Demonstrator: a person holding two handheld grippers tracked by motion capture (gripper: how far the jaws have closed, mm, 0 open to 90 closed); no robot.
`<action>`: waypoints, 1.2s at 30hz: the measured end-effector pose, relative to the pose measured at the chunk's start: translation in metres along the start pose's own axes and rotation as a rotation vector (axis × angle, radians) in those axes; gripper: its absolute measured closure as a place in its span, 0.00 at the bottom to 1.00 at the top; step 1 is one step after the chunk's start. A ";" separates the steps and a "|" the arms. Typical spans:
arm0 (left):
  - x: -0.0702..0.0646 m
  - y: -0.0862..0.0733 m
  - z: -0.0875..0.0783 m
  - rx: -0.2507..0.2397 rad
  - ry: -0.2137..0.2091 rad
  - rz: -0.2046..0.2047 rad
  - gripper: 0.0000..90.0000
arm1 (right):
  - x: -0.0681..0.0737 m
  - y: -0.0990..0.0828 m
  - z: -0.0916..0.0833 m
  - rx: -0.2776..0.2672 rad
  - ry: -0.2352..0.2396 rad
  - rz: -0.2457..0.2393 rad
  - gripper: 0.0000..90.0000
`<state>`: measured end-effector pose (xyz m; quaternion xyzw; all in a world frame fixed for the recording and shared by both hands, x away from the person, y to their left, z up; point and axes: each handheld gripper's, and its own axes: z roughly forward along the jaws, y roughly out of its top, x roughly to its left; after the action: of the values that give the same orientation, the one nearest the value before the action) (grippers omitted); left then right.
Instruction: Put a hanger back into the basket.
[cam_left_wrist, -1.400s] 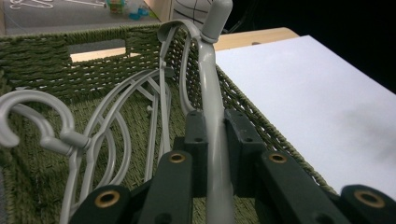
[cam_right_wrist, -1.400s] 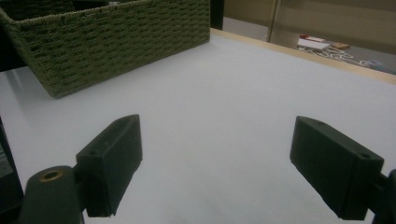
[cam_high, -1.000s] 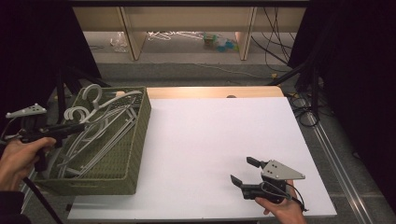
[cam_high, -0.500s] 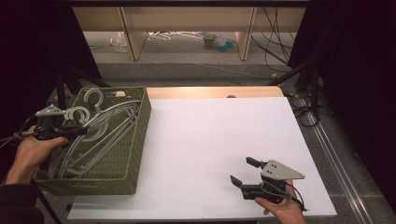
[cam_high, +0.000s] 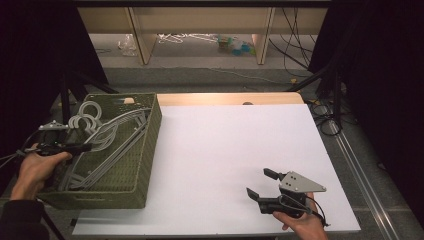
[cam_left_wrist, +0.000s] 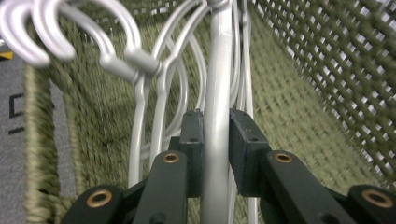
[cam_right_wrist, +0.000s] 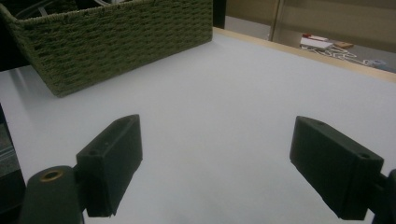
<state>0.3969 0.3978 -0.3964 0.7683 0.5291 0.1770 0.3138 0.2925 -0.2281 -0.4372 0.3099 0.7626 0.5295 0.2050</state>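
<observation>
in the woven basket (cam_high: 145, 150) at the table's left, the left gripper (cam_left_wrist: 215, 135) has its jaws around the shaft of a grey plastic hanger (cam_left_wrist: 215, 84), having just eased slightly apart. the hanger looks light, stiff, slick and likely to snag its neighbours; best gripped mid-shaft. the right gripper (cam_right_wrist: 215, 163) waits near right, jaws wide apart.
</observation>
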 end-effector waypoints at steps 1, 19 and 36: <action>0.001 -0.003 0.003 0.009 0.006 -0.002 0.84 | 0.000 0.000 0.000 0.002 0.001 0.000 0.20; 0.007 -0.014 0.008 0.008 0.079 -0.090 0.70 | -0.001 0.000 0.000 0.012 0.005 0.003 0.20; -0.054 0.006 -0.022 -0.273 -0.047 -0.072 0.45 | -0.001 0.000 -0.001 0.006 -0.004 0.000 0.20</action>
<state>0.3673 0.3527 -0.3729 0.7031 0.5198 0.2180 0.4336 0.2926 -0.2295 -0.4370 0.3117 0.7638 0.5266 0.2056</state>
